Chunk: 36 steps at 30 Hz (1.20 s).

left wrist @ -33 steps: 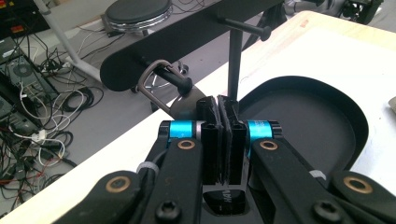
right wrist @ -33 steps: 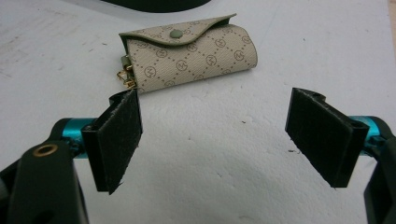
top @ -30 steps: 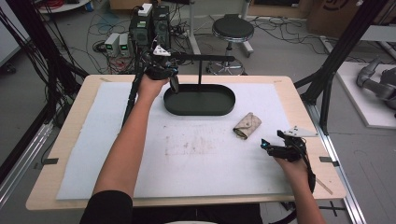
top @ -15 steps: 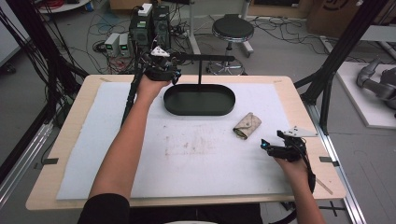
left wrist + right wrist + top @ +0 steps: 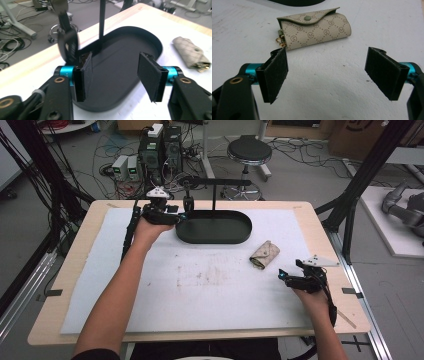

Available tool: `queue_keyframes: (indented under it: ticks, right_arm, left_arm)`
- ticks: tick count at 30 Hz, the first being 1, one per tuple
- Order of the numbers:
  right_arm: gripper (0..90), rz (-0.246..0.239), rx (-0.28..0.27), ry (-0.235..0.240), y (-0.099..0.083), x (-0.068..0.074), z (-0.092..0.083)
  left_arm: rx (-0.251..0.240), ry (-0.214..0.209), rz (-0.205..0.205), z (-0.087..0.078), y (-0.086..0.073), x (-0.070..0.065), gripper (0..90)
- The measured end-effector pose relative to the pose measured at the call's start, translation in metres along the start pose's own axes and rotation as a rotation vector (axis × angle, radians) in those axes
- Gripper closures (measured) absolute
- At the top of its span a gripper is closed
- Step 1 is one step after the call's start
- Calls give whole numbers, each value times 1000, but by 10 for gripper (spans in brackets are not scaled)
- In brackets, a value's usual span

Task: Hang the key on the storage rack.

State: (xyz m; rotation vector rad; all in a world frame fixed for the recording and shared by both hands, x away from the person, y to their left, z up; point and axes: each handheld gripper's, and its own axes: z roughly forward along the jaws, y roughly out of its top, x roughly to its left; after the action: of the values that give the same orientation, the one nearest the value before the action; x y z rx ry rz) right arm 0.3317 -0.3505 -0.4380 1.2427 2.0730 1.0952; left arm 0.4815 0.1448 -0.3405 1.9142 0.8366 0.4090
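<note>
A black stand with an oval tray base (image 5: 215, 236) (image 5: 117, 62), an upright post (image 5: 101, 22) and a top bar (image 5: 220, 182) sits at the table's back. A black strapped object (image 5: 188, 202) (image 5: 67, 45) hangs from the bar's left end. My left gripper (image 5: 181, 216) (image 5: 115, 72) hovers over the tray's left end, just beside that object; its jaws have just been opening and nothing is between them. A beige patterned pouch (image 5: 265, 255) (image 5: 314, 30) (image 5: 190, 53) lies right of the tray. My right gripper (image 5: 287, 277) (image 5: 329, 72) rests open on the mat, a short way from the pouch.
A white mat (image 5: 200, 285) covers the wooden table (image 5: 75, 320). Black frame struts (image 5: 355, 200) rise at the right rear corner and a black strut (image 5: 129, 232) leans at the left. A stool (image 5: 249, 152) and electronics (image 5: 160, 147) stand on the floor behind.
My left gripper let go of the black object, which now hangs from the bar, and drew back down toward the tray with its jaws apart. The right gripper has not moved.
</note>
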Motion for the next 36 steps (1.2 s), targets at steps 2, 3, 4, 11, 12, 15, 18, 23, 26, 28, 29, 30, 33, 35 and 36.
queue_keyframes:
  ticks: [2, 3, 4, 11, 12, 15, 18, 23, 26, 28, 29, 30, 33, 35, 36]
  right_arm:
    - [190, 3, 3, 2, 0, 1, 0]
    - [190, 0, 2, 2, 0, 1, 1]
    - [190, -3, 3, 2, 0, 1, 1]
    - [190, -8, 5, 7, 2, 2, 4]
    - [190, -8, 6, 8, 2, 3, 4]
    - [190, -11, 6, 10, 3, 4, 6]
    - [190, -16, 5, 14, 4, 5, 7]
    - [190, -16, 7, 19, 4, 5, 9]
    - [190, -17, 8, 18, 4, 5, 9]
    - [190, -14, 11, 20, 4, 5, 10]
    - [190, -14, 11, 20, 4, 5, 10]
    - [190, -15, 9, 19, 4, 5, 10]
    - [190, -15, 7, 21, 5, 5, 11]
    - [190, -11, 2, 18, 6, 4, 11]
    - [190, -11, 2, 18, 6, 4, 11]
  left_arm:
    - [-14, -9, -17, -7, -9, -1, 438]
    - [-15, -15, -16, -10, -13, -2, 419]
    - [-17, -23, -20, -13, -18, -2, 402]
    - [-33, -53, -29, -33, -46, -14, 345]
    - [-45, -57, -32, -35, -50, -16, 345]
    - [-56, -70, -32, -38, -62, -25, 343]
    - [-61, -73, -25, -41, -74, -34, 319]
    - [-57, -92, -12, -45, -90, -47, 295]
    - [-46, -95, 3, -48, -97, -53, 283]
    - [-46, -95, 5, -51, -100, -55, 267]
    - [-50, -96, 4, -53, -101, -56, 267]
    - [-54, -100, 5, -55, -103, -57, 260]
    - [-47, -98, 18, -59, -112, -60, 236]
    - [-31, -98, 13, -60, -118, -60, 216]
    - [-27, -99, 12, -60, -120, -59, 216]
